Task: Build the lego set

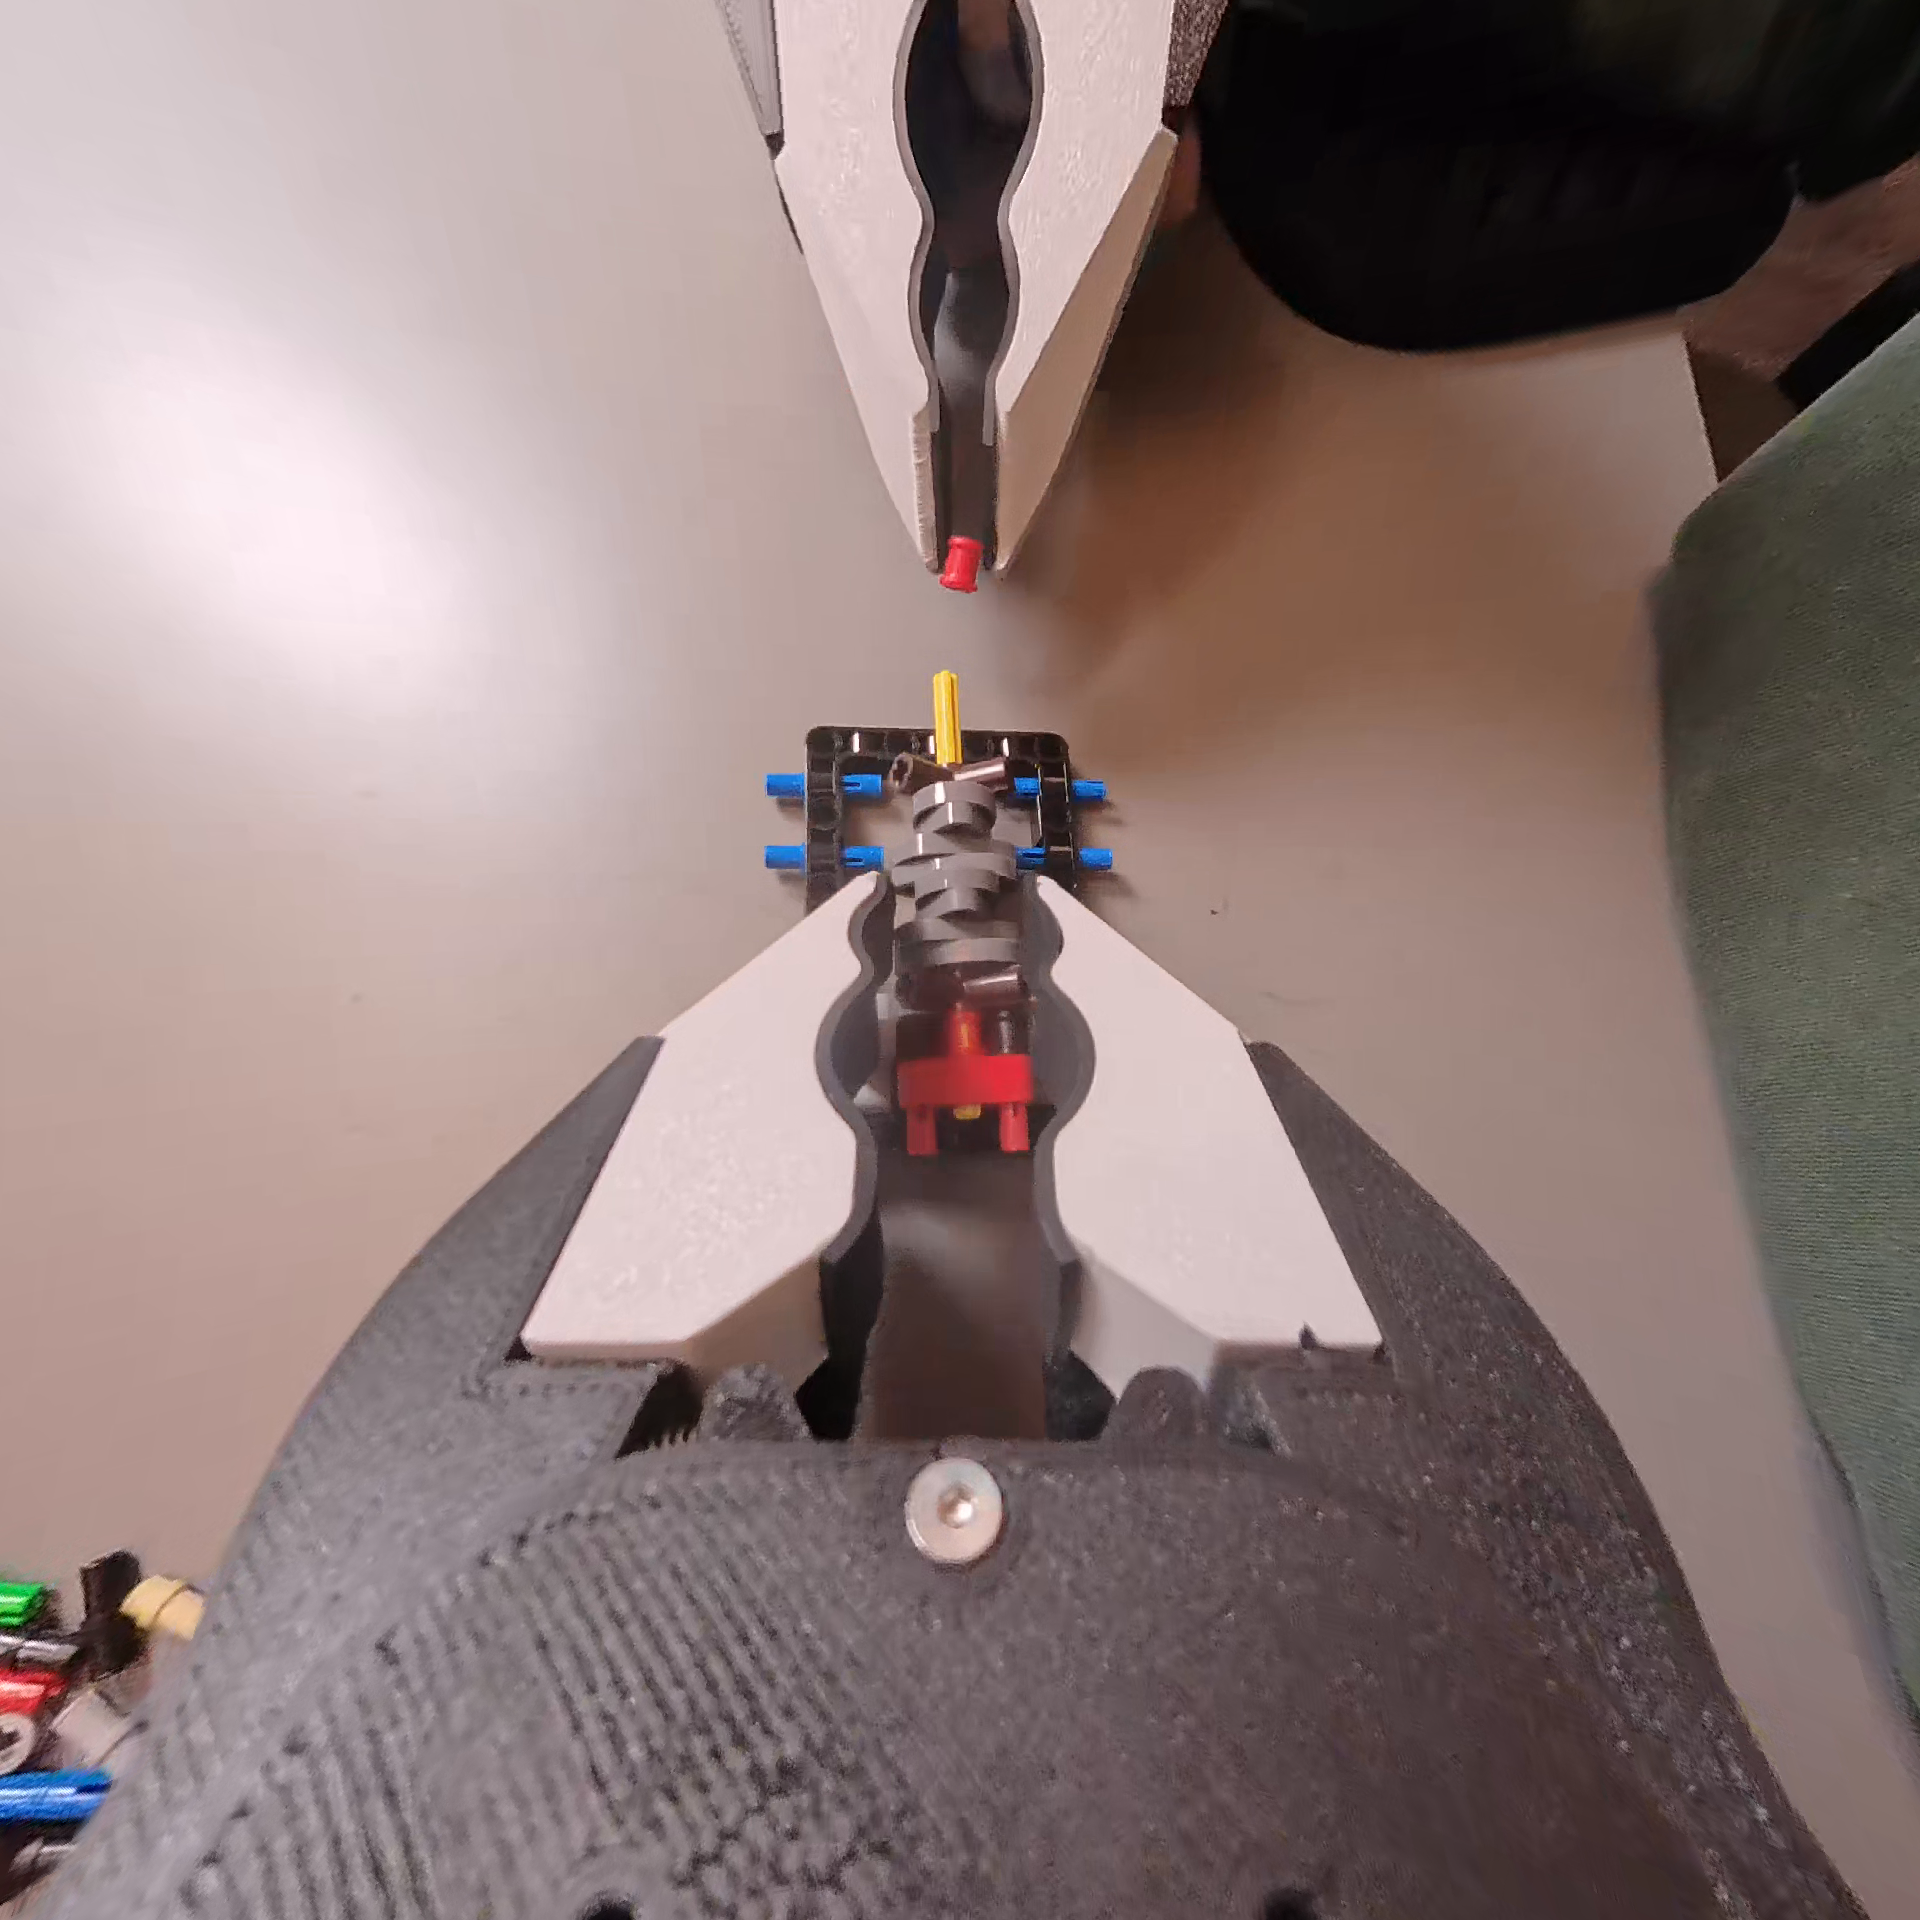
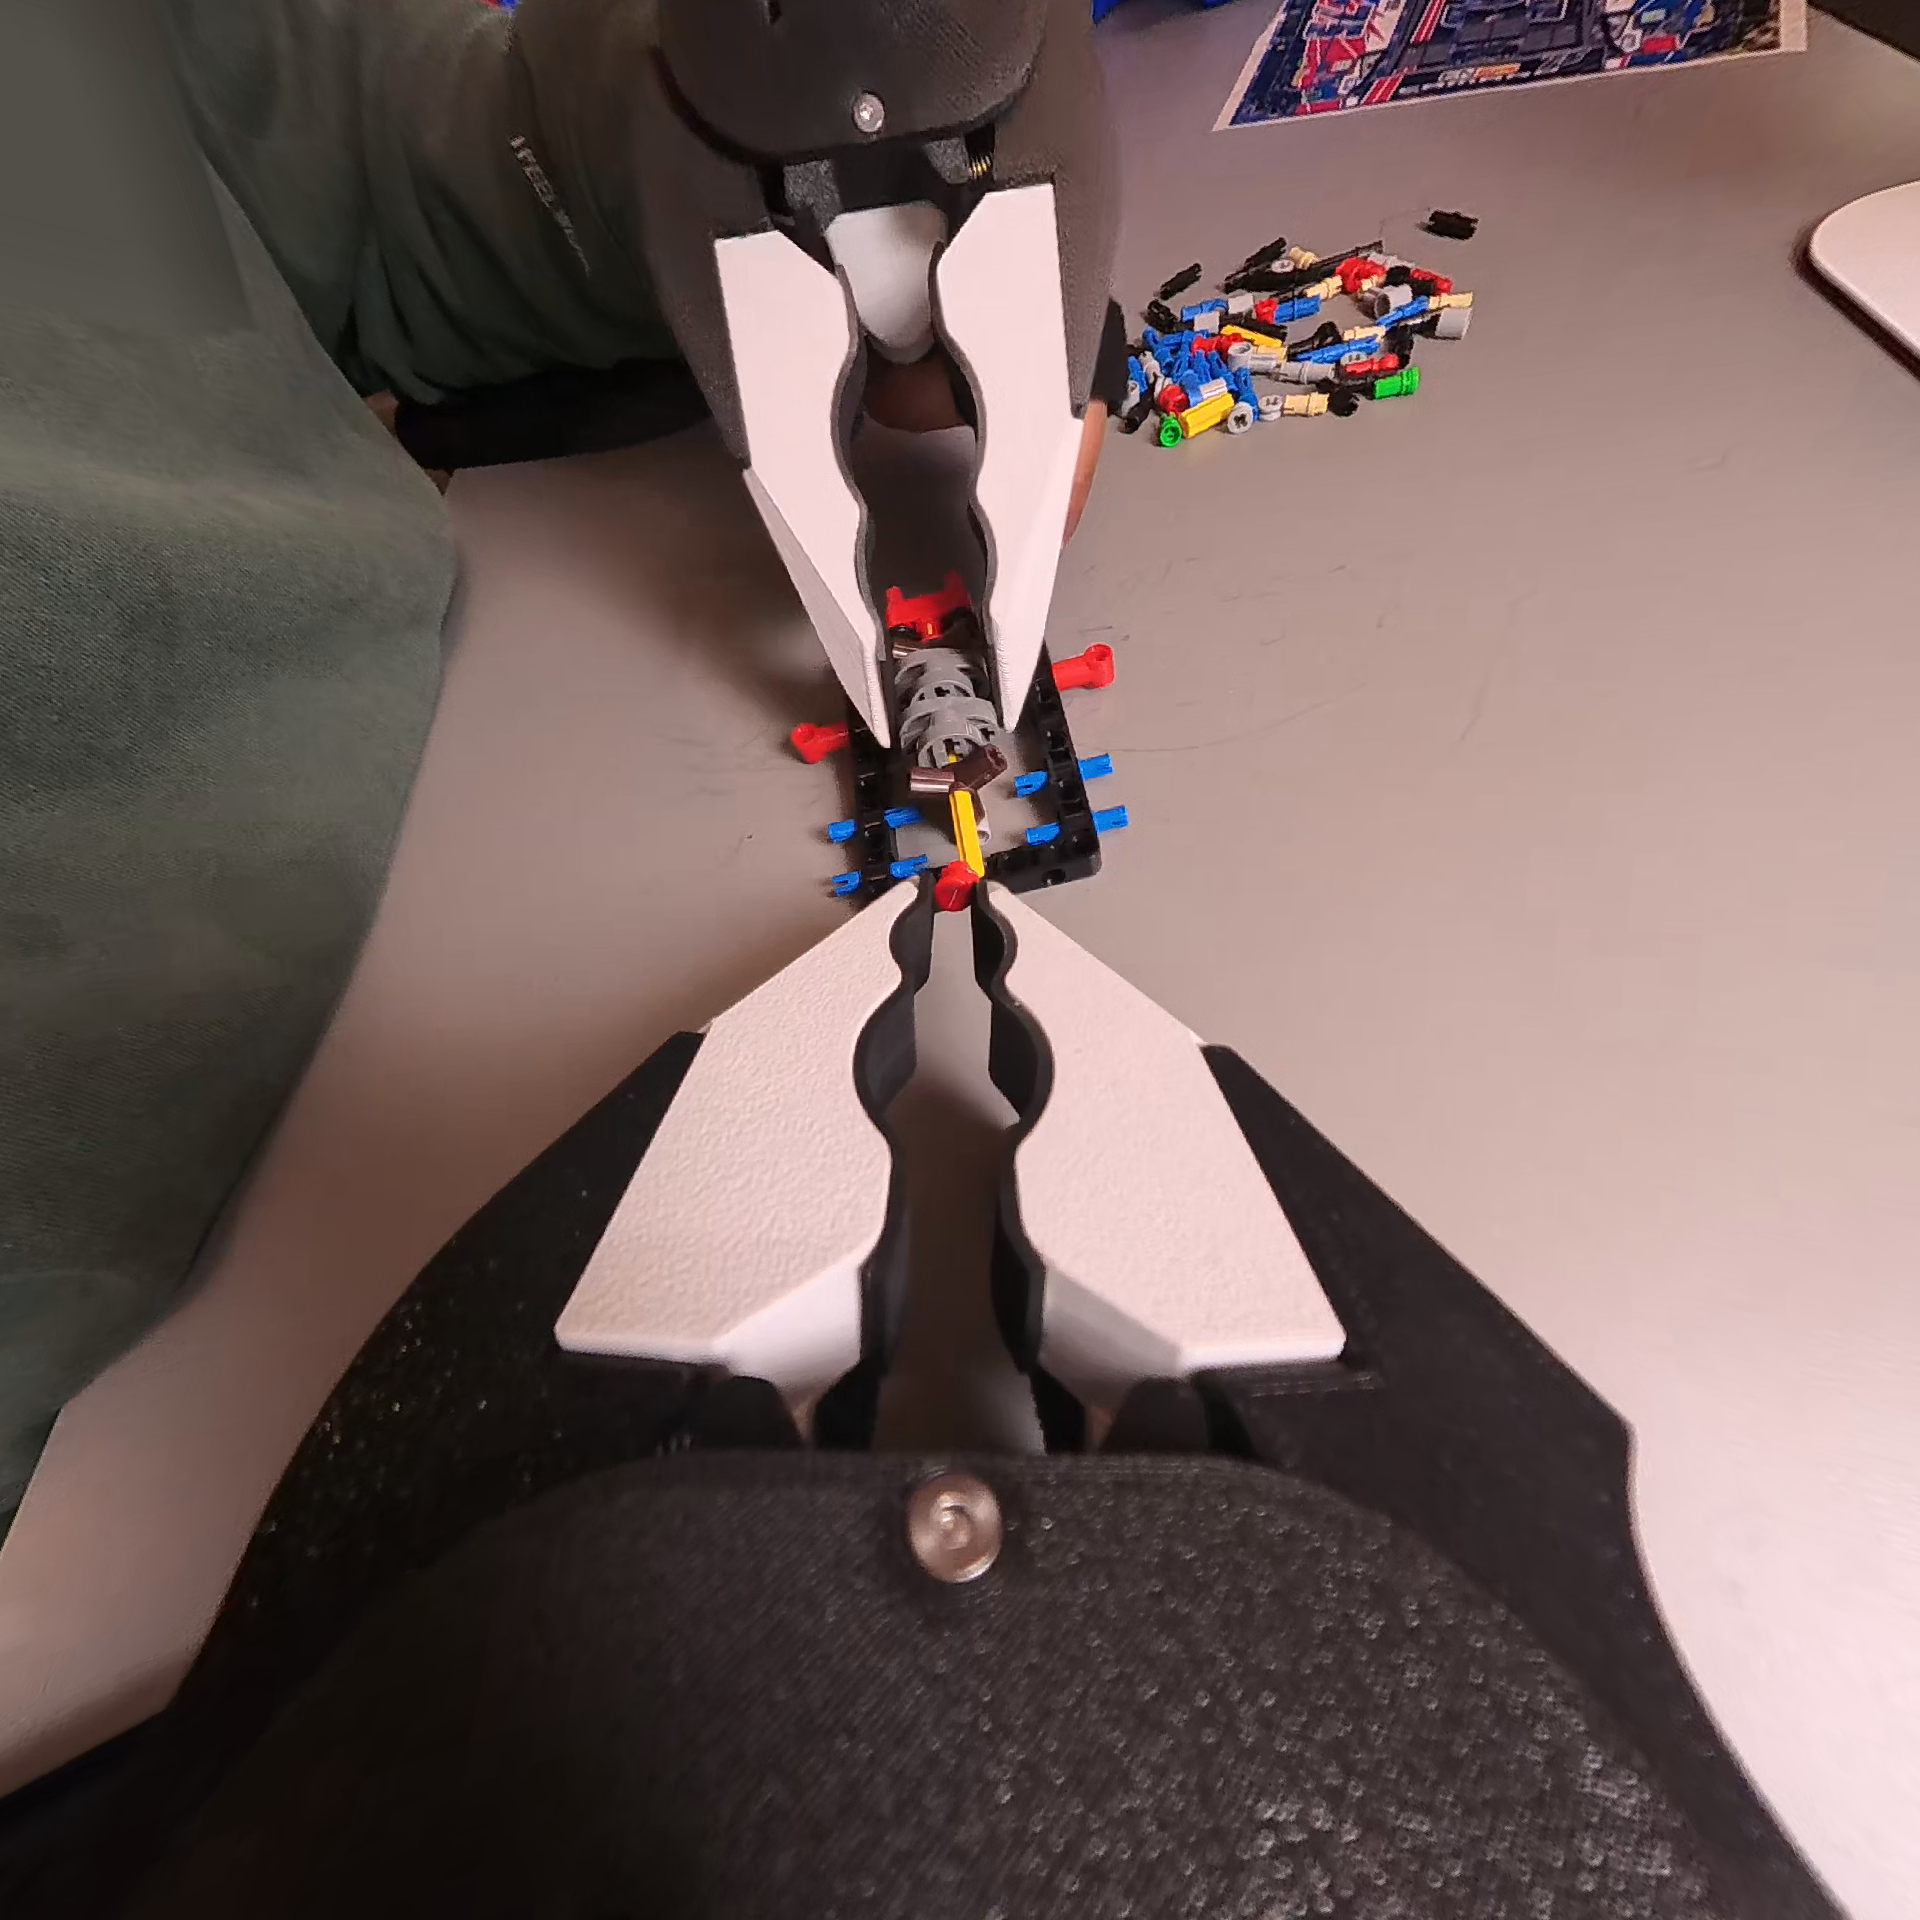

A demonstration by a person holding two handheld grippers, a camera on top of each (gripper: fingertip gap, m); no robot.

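A black rectangular frame (image 1: 1049,800) with blue pins (image 1: 787,787) lies on the grey table. In it sits a grey crank assembly (image 1: 951,883) with a red part (image 1: 964,1081) at my end and a yellow axle (image 1: 943,712) sticking out at the far end. My left gripper (image 1: 961,894) is shut on the grey crank assembly. My right gripper (image 2: 951,891) is shut on a small red bush (image 2: 954,886), which is held in line with the yellow axle (image 2: 966,821), just off its free end. The left wrist view shows the bush (image 1: 958,566) a short gap from the axle tip.
A pile of loose small parts (image 2: 1288,332) lies at the back right of the right wrist view and also shows in the left wrist view (image 1: 52,1683). A printed sheet (image 2: 1507,52) lies behind it. A white object (image 2: 1870,260) is at the right edge. A green sleeve (image 2: 156,727) is on the left. Some 6 centimeters of space lies between my two pairs of fingers. The white object (image 2: 1870,260) is about equally far from each gripper, around 30 centimeters.
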